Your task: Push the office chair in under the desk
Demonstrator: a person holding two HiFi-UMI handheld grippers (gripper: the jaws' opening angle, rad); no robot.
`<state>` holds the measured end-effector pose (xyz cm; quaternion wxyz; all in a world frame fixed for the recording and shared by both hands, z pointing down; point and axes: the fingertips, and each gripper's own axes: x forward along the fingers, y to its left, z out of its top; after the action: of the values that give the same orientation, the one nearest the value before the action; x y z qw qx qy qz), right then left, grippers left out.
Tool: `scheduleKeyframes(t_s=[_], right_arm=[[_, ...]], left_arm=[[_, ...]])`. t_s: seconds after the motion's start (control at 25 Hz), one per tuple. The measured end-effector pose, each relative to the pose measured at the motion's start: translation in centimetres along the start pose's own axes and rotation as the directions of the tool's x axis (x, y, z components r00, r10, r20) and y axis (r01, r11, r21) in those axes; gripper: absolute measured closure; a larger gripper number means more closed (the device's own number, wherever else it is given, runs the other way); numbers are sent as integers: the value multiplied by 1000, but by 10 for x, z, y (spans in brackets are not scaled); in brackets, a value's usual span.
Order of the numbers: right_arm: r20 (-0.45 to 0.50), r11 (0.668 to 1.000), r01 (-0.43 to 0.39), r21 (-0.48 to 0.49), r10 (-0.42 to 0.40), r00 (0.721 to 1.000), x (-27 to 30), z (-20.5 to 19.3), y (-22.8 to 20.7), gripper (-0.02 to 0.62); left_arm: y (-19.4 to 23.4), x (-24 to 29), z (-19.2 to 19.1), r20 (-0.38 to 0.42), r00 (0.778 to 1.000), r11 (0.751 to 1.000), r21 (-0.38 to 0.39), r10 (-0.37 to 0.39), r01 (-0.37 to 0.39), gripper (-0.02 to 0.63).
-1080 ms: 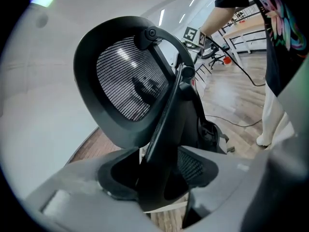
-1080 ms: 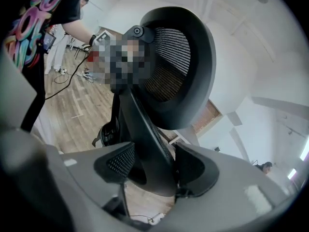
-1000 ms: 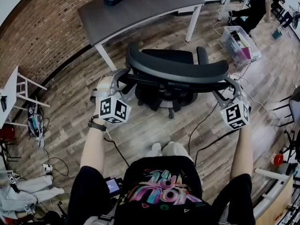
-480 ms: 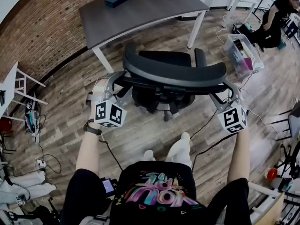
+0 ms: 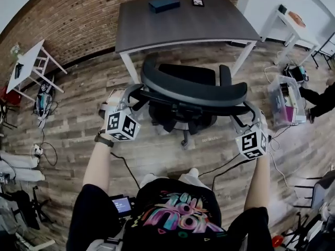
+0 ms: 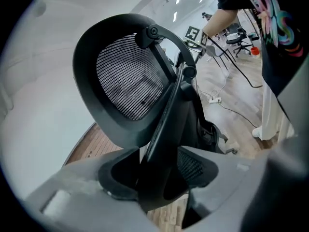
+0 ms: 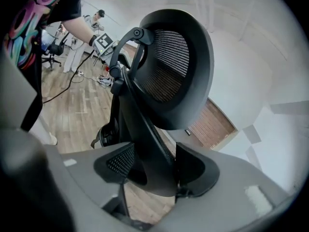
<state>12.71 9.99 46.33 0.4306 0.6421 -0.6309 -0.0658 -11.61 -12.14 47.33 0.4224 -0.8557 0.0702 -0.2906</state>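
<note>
A black mesh-backed office chair (image 5: 194,91) stands just in front of the dark-topped desk (image 5: 209,25), its seat at the desk's front edge. My left gripper (image 5: 127,95) is shut on the left end of the backrest (image 6: 126,86); the frame bar fills the gap between its jaws (image 6: 157,182). At the opposite end my right gripper (image 5: 250,117) is shut on the backrest (image 7: 178,66), and the frame bar sits pinched between its jaws (image 7: 154,170). The chair's base is mostly hidden under the seat.
A dark box (image 5: 164,4) and a small flat item (image 5: 198,2) lie on the desk. A brick wall (image 5: 78,9) runs behind. A white side table (image 5: 31,61) stands left, a plastic bin (image 5: 287,101) and a person (image 5: 322,98) right. Cables (image 5: 225,166) trail across the wooden floor.
The chair has rolled forward toward the desk with both grippers still on the backrest ends. The person's feet have stepped forward behind it.
</note>
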Motion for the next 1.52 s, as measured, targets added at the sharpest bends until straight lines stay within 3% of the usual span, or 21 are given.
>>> scheduleKeyframes(t_s=[0.6,1.2,1.52], right_arm=[[115,993,-94,-71,101,988,74,-16,-81,328],[123,990,-119,-72,127,984,149,-37,-158,321],[111,987,-147,-71,155,982,216,-45,-220,318]], left_arm=[[30,56,11,-143,989,992,-112,40,-57,360],[74,133,20,-143,985,989,-102,92,-107,360],[119,199,20,-132,984,986,-99,120,-134,360]])
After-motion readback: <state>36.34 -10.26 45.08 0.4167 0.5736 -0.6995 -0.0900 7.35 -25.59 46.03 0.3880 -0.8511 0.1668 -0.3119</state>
